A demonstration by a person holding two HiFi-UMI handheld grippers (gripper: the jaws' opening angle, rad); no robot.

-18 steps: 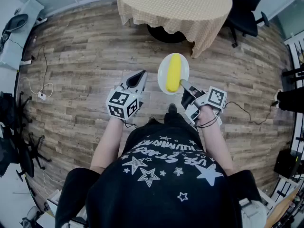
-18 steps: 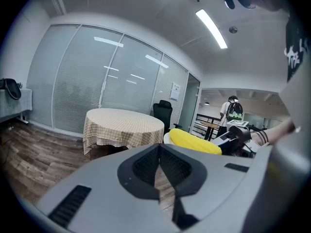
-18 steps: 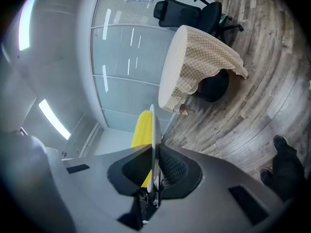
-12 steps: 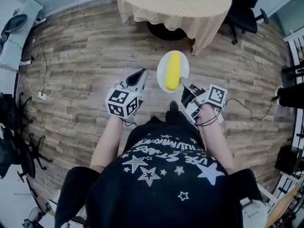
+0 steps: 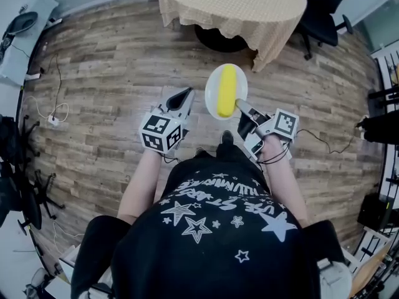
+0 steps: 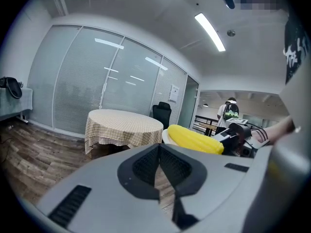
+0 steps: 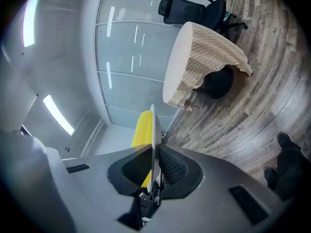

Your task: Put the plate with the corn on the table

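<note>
**Right tool** [image 5: 240,109]: jaws clamped on the near rim of the plate [image 5: 211,93]. In the right gripper view the tool [image 7: 154,165] grips the plate [image 7: 152,130] edge-on, one pad on each face. The marker cube sits at the rear, over the person's hand [image 5: 269,147].

**Plate:** white, round, held level in the air above the wood floor [image 5: 106,86], ahead of the person's chest and short of the surface [image 5: 230,5]. It does not touch the surface.

**Corn** [image 5: 227,92]: one yellow cob, lying lengthwise across the middle of the plate. It is seen beside the plate's face in the right gripper view [image 7: 142,127] and to the right in the left gripper view [image 6: 194,139].

**Left tool** [image 5: 183,96]: jaws together at the tips, nothing between them [image 6: 160,166]. It is held just left of the plate, apart from it.

**Surface:** round, covered by a tan checked cloth that hangs over the edge, standing ahead of both tools [image 6: 124,125] [image 7: 194,57].

**Office chair** [image 5: 321,11]: black, behind the surface on the right.

**Person:** black shirt [image 5: 212,229] with white stars; a dark shoe [image 7: 291,144] on the floor.
</note>
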